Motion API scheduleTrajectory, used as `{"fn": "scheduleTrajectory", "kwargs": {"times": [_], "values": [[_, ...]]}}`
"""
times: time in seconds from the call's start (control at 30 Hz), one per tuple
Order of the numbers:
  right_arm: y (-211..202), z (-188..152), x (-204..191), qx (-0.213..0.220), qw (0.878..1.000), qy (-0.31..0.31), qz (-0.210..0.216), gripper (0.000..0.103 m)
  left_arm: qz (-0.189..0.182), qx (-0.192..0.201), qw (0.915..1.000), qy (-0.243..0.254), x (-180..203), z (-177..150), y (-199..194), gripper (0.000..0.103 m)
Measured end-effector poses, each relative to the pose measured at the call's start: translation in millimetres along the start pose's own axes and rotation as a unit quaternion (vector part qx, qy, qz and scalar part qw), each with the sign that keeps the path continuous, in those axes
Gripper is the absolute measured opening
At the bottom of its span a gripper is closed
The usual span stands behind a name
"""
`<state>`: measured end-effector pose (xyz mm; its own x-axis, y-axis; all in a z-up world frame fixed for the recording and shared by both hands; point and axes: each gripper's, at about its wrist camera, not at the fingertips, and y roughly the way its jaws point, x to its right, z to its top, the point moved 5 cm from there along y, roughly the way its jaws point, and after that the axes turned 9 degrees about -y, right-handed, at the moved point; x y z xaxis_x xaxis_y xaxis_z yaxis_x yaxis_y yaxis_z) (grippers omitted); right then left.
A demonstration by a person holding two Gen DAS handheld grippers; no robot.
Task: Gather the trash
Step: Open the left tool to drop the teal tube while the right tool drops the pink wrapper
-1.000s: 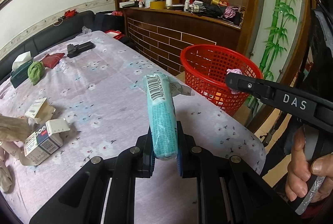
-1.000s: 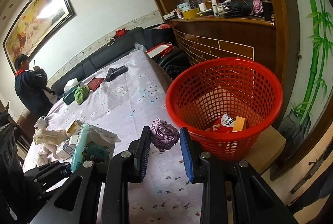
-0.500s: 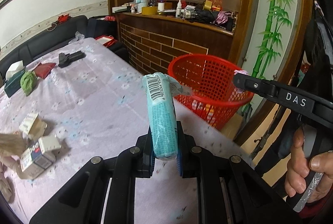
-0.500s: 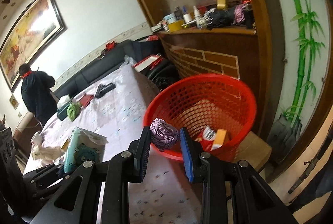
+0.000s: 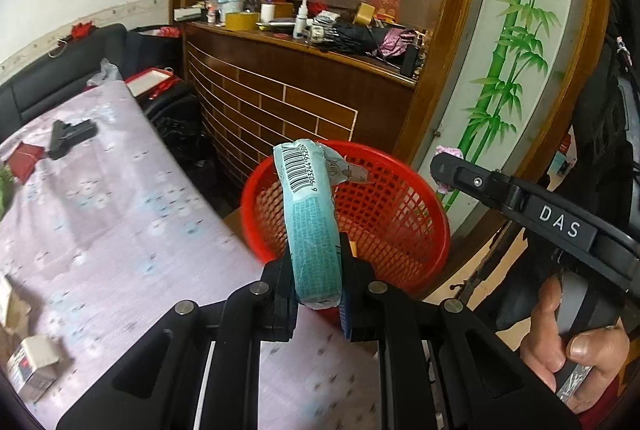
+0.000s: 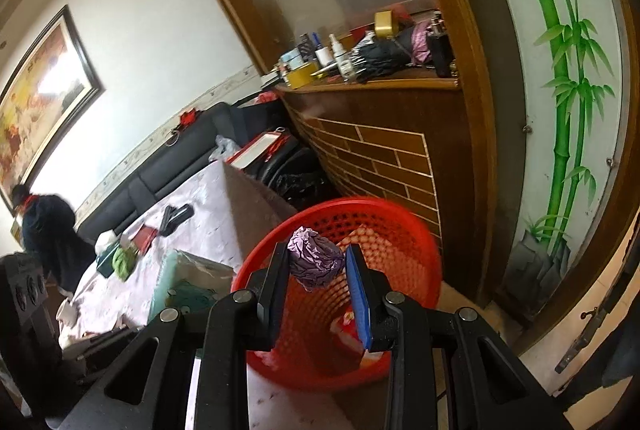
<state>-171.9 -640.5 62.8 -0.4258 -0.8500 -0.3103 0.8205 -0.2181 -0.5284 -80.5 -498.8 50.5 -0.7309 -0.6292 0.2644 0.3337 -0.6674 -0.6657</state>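
- While my left gripper (image 5: 316, 304) clamps the teal packet (image 5: 310, 226), its long axis points forward over the red basket (image 5: 400, 230).
- My right gripper (image 6: 318, 288) pinches crumpled purple paper (image 6: 314, 262).

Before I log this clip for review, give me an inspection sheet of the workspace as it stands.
Surface: table under a floral cloth.
Job's things: red basket beside the table, trash inside; teal wrapper; crumpled purple paper.
Clutter: small boxes, black item, red packet.
Grippers: left claw shut on the wrapper; right claw shut on the paper, over the basket.
Cables: nothing seen.
Surroundings: cluttered wooden counter, bamboo panel, person in the background.
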Motion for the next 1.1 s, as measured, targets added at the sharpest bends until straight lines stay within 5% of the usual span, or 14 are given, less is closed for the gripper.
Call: {"fn": "scheduleTrajectory", "kwargs": {"times": [0.53,1.1], "values": [[46.2,5.0,26.0,-0.032,0.999,0.011,-0.008,0.031,-0.001,-0.043,0.999,-0.011,6.5,4.3,62.4,0.015],[54.8,5.1,27.0,-0.04,0.999,0.012,-0.011,0.031,-0.012,-0.057,0.9982,-0.017,3.1,3.5,80.4,0.015]]}}
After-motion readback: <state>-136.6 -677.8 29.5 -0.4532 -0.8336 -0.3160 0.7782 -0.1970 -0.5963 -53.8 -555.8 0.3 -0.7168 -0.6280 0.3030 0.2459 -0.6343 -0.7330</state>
